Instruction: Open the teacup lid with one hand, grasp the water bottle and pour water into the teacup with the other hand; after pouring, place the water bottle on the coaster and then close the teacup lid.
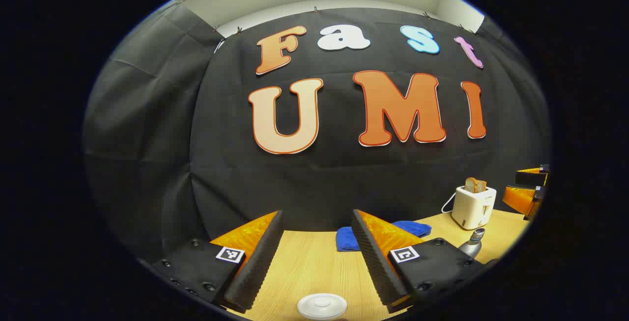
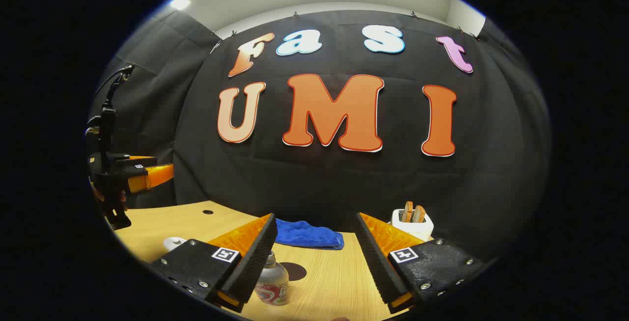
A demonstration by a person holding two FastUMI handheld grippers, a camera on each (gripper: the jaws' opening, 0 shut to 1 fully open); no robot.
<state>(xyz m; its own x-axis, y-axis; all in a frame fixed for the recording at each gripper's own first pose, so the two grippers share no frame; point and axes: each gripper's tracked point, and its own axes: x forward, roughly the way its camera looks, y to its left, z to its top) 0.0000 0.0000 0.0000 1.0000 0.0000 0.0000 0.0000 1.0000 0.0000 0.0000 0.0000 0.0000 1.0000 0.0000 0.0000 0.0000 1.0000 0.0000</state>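
Left tongs [image 1: 317, 257]: spread wide, holding nothing, raised above the wooden counter [image 1: 304, 267]. The white lid [image 1: 322, 306] of the teacup lies below and between the fingers, at the lower edge of the left gripper view, not touched by either finger.

In the same view, the bottle [image 1: 472, 243] stands to the right, just beyond the right finger, with a white toaster [image 1: 473, 206] holding toast behind it. A blue cloth [image 1: 346, 239] lies at the back of the counter near the wall. The right tongs [image 1: 529, 190] show at the far right edge.

Right tongs [image 2: 314, 257]: spread wide, holding nothing. The bottle [image 2: 271, 279] stands upright just inside the left finger; contact cannot be told. The dark round coaster [image 2: 294, 271] lies on the counter just behind and right of the bottle. The cloth [image 2: 307, 235] lies beyond, the toaster [image 2: 413, 220] to the right. The lid [image 2: 173, 243] shows to the left, part hidden by the finger. The left tongs [image 2: 147, 173] hang at the left edge.
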